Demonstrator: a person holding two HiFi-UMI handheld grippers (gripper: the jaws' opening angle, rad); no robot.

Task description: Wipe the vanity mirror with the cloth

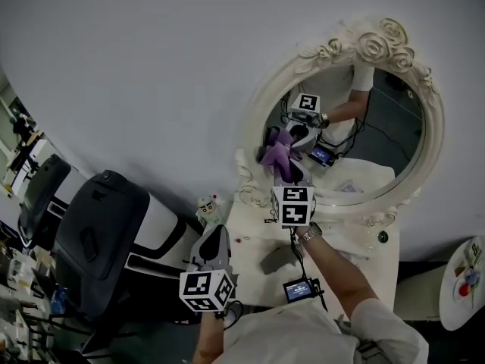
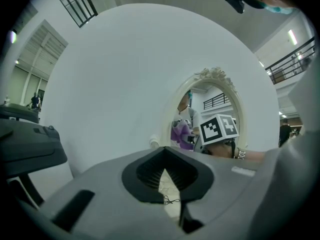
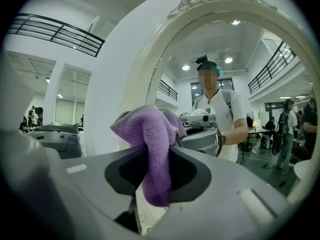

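Note:
An oval vanity mirror (image 1: 379, 135) in an ornate white frame (image 1: 371, 44) stands on a white table against the wall. My right gripper (image 1: 289, 174) is shut on a purple cloth (image 1: 279, 152) and holds it against the lower left of the glass. In the right gripper view the purple cloth (image 3: 152, 144) hangs bunched between the jaws, right at the mirror (image 3: 240, 84), where its reflection shows. My left gripper (image 1: 213, 250) hovers lower left, apart from the mirror, jaws closed together with nothing between them. The left gripper view shows the mirror (image 2: 212, 116) and cloth (image 2: 179, 134) ahead.
A white tabletop (image 1: 250, 237) holds a small figurine (image 1: 208, 205), a grey object (image 1: 279, 258) and a green knob (image 1: 383, 236). A black and white machine (image 1: 98, 237) stands at left. A round side table (image 1: 462, 283) is at far right.

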